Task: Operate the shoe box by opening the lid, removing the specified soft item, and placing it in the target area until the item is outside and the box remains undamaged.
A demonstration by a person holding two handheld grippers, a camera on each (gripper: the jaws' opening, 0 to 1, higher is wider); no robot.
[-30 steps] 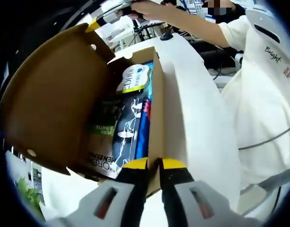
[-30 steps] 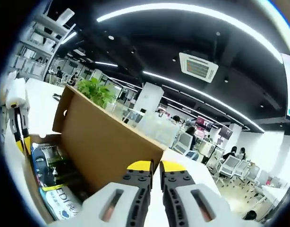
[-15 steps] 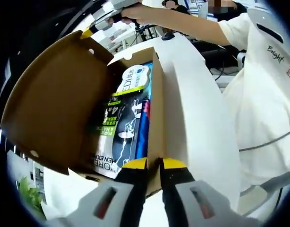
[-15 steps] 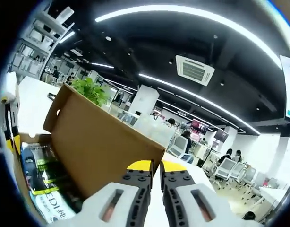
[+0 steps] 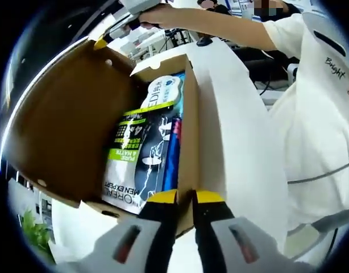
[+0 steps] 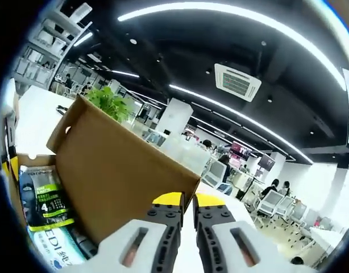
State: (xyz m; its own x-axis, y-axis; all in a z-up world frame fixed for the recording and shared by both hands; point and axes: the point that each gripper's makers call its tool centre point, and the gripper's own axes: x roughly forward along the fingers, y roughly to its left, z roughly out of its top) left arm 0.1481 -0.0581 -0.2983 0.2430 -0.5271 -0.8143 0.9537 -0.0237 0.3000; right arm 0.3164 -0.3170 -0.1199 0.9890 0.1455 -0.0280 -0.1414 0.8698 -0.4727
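The brown shoe box (image 5: 188,131) lies on a white table (image 5: 242,142) with its lid (image 5: 61,119) swung up to the left. Inside lie soft packs: a black, green and white one (image 5: 137,159), a white one (image 5: 163,94) behind it, and a blue one (image 5: 174,153) along the wall. My left gripper (image 5: 186,197) is shut on the near end of the box's side wall. The right gripper (image 5: 106,38) pinches the lid's far corner. In the right gripper view, my right gripper (image 6: 186,199) is shut on the lid's edge (image 6: 117,170), with the packs (image 6: 46,202) below left.
A person in a white shirt (image 5: 316,114) stands to the right of the table, one arm (image 5: 220,23) reaching over to the lid. A green plant (image 6: 109,102) rises behind the lid. Desks, chairs and ceiling lights lie beyond.
The lid has swung open a little wider. More of the black and green pack is lit and showing. My left gripper has kept its hold on the box wall.
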